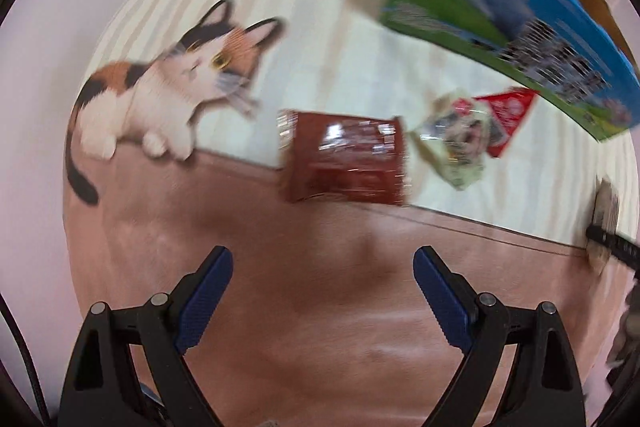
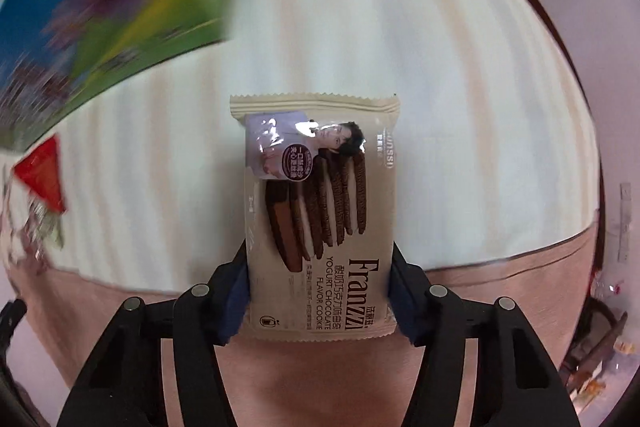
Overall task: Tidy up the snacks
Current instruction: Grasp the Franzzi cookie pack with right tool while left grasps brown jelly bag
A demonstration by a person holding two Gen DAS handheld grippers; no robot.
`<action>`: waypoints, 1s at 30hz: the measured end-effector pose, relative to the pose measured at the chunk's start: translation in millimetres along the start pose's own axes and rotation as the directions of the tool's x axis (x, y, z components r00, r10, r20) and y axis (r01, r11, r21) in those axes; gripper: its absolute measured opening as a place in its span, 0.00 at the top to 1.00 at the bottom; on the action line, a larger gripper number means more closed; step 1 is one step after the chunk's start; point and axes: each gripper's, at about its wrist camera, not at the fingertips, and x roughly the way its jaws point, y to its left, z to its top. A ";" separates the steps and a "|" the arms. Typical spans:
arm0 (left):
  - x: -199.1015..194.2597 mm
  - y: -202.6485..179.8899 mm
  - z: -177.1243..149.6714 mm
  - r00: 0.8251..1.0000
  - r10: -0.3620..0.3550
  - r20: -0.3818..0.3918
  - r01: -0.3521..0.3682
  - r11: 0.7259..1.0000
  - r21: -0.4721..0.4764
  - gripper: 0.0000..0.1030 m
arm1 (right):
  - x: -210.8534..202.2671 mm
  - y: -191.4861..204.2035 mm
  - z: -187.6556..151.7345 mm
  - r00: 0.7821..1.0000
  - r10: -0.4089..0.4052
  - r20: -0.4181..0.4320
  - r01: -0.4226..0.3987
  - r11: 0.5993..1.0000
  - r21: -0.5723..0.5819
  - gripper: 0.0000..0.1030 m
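Observation:
My right gripper (image 2: 320, 287) is shut on a beige Franzzi yogurt chocolate cookie pack (image 2: 320, 211) and holds it above the cloth-covered table. My left gripper (image 1: 323, 267) is open and empty, above the brown part of the cloth. Ahead of it lie a dark red-brown snack pack (image 1: 346, 157), a pale green snack bag (image 1: 456, 143) and a red triangular pack (image 1: 510, 111). The red pack (image 2: 42, 173) also shows at the left edge of the right wrist view. A blue and green printed cardboard box (image 1: 500, 15) stands behind the snacks, also in the right wrist view (image 2: 100, 3).
The tablecloth (image 1: 320, 39) is cream-striped with a calico cat print (image 1: 168, 83) and a brown band (image 1: 320, 307) in front. The right gripper's edge (image 1: 608, 243) shows at the right. A pale wall surrounds the table. A chair and clutter (image 2: 600, 347) sit at the far right.

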 end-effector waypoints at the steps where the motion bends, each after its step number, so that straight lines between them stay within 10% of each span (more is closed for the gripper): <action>1: 1.6 7.4 0.0 1.000 -0.003 -0.007 0.003 1.000 -0.024 0.10 | 0.3 9.8 -5.2 1.000 0.009 -0.004 -0.009 1.000 -0.022 0.39; 6: 5.8 24.6 9.9 1.000 -0.010 -0.021 0.009 0.999 -0.038 0.10 | 4.1 61.2 -30.3 0.996 0.073 -0.041 -0.078 0.989 -0.123 0.39; 9: 11.5 4.0 21.9 1.000 0.019 -0.023 -0.015 0.987 0.157 0.10 | 8.3 85.5 -41.9 0.993 0.095 -0.072 -0.106 0.980 -0.169 0.39; 16: 50.3 -57.5 17.6 0.975 0.219 0.042 -0.190 0.719 0.669 0.10 | 12.2 126.7 -60.4 0.985 0.097 -0.143 -0.127 0.966 -0.223 0.38; 20: 56.1 -71.7 20.4 0.977 0.206 0.063 -0.184 0.649 0.738 0.16 | 14.6 129.3 -60.8 0.983 0.094 -0.159 -0.125 0.973 -0.195 0.38; 24: 54.3 -81.2 30.6 0.988 0.153 0.004 -0.111 0.700 0.705 0.34 | 11.7 129.6 -53.3 0.982 0.097 -0.160 -0.127 0.974 -0.188 0.38; 27: 57.4 -69.6 37.9 0.989 0.072 -0.127 0.011 0.832 0.555 0.34 | 16.5 140.0 -48.6 0.981 0.110 -0.161 -0.138 0.975 -0.174 0.38; 30: 67.9 -41.1 35.3 0.948 -0.107 -0.300 0.182 0.955 0.233 0.34 | 23.0 124.5 -48.9 0.977 0.131 -0.166 -0.156 0.976 -0.149 0.38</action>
